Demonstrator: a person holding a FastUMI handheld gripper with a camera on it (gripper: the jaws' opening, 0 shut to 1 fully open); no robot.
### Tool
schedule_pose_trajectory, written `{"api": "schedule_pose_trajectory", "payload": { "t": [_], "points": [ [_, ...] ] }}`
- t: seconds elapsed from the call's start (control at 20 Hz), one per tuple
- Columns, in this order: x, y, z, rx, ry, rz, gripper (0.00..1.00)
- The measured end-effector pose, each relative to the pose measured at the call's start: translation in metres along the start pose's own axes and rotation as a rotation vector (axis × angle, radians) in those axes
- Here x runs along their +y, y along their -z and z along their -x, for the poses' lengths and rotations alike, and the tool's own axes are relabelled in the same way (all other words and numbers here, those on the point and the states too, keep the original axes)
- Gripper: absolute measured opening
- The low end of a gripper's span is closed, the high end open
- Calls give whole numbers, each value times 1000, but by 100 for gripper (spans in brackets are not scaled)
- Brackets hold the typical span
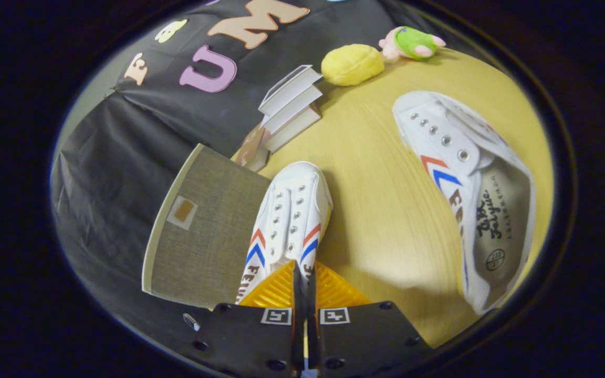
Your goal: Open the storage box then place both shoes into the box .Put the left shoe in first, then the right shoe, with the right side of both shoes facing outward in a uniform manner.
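My gripper (303, 286) is pinched on the shoe (292, 215), probably its thin heel collar; soft canvas, light, likely to sag.

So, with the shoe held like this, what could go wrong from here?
1. The gripper pinches only a thin part at the back of the held shoe, so it may slip out.
2. The hanging toe sits close to the storage box and could bump it.
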State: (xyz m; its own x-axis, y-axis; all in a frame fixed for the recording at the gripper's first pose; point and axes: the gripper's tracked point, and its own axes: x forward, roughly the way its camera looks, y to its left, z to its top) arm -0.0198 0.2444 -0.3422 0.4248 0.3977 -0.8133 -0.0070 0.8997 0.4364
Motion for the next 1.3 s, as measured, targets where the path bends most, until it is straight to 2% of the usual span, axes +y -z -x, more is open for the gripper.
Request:
{"api": "schedule_pose_trajectory", "payload": {
  "t": [0.4,0.85,1.15,1.3],
  "points": [
    [19,4,14,-30,-84,-60,6],
    [61,-38,55,-157,-180,-82,6],
    [110,-60,62,-197,-249,-32,5],
    [146,-58,57,-183,-317,-24,5]
  ]
}}
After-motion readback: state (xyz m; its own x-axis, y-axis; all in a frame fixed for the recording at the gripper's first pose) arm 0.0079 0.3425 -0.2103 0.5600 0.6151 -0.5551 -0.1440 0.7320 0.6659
